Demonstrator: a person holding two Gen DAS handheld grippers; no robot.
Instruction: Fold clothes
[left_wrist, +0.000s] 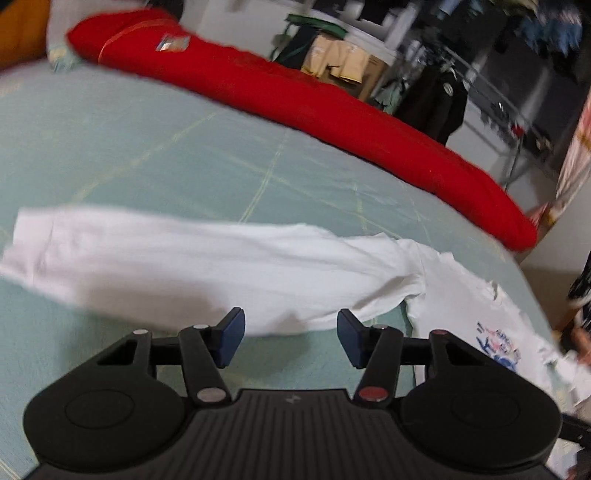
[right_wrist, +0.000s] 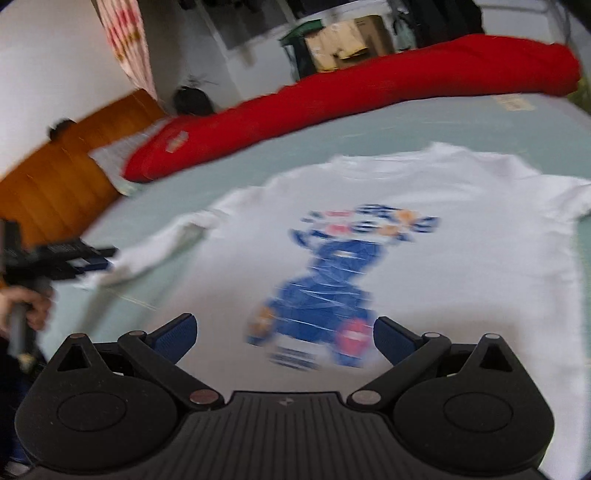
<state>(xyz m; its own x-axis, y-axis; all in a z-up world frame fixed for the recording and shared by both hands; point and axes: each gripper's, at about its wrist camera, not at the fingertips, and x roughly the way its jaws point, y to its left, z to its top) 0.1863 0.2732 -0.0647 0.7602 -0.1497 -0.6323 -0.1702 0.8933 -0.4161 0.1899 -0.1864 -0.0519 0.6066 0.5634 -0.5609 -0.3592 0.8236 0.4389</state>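
Note:
A white long-sleeved shirt (right_wrist: 461, 236) with a blue print (right_wrist: 325, 280) lies flat on the pale green bed sheet (left_wrist: 129, 140). In the left wrist view one sleeve (left_wrist: 177, 262) stretches to the left across the sheet. My left gripper (left_wrist: 290, 338) is open just short of that sleeve's near edge, with nothing between its blue pads (left_wrist: 231, 338). The right wrist view shows the left gripper (right_wrist: 105, 259) beside the sleeve's end, held by a hand (right_wrist: 26, 306). My right gripper (right_wrist: 284, 336) hovers wide open over the shirt's lower hem, gripping nothing.
A long red bolster (left_wrist: 295, 99) lies along the far side of the bed. A wooden headboard (right_wrist: 55, 184) is at the left in the right wrist view. Beyond the bed are cardboard boxes (right_wrist: 347, 37) and hanging dark clothes (left_wrist: 436, 99).

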